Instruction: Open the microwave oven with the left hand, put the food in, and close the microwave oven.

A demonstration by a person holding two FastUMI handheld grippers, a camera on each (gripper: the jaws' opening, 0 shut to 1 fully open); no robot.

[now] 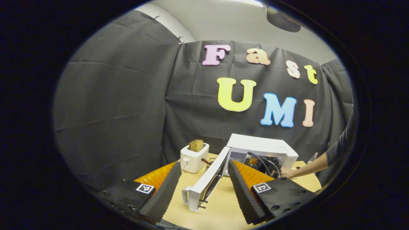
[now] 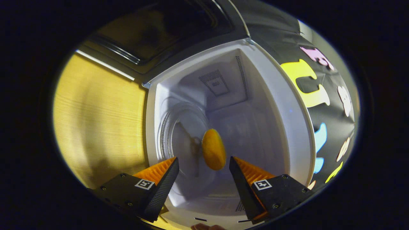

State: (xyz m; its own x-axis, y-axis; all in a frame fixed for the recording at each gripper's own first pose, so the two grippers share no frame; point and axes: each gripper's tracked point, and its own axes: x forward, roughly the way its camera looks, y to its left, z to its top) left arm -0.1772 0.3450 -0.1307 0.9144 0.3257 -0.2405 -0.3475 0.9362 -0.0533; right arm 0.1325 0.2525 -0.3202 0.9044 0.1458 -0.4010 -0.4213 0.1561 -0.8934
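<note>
- Left gripper view, far left: toaster (image 1: 194, 157) on the bench (image 1: 220, 207), something brown standing in its slot. Not part of the task.
- Left hand-held gripper (image 1: 204, 185): jaws spread wide, holding nothing, hovering back from the microwave door (image 1: 207, 180), which stands swung open towards it.
- Microwave oven (image 1: 263, 150) sits at the back of the bench; a person's arm (image 1: 314, 166) reaches into its opening from the right.
- Right gripper view: right hand-held gripper (image 2: 203, 179) sits at the cavity mouth, jaws apart, touching nothing.
- Food (image 2: 213, 149), a yellow-orange oval, lies on the glass turntable (image 2: 179, 143) just beyond the fingertips; released, by my reading.
- Risk: closing the door while the right hand-held gripper is inside would trap it.
- Risk: a careless pull-out could clip the food and roll it off the turntable.
</note>
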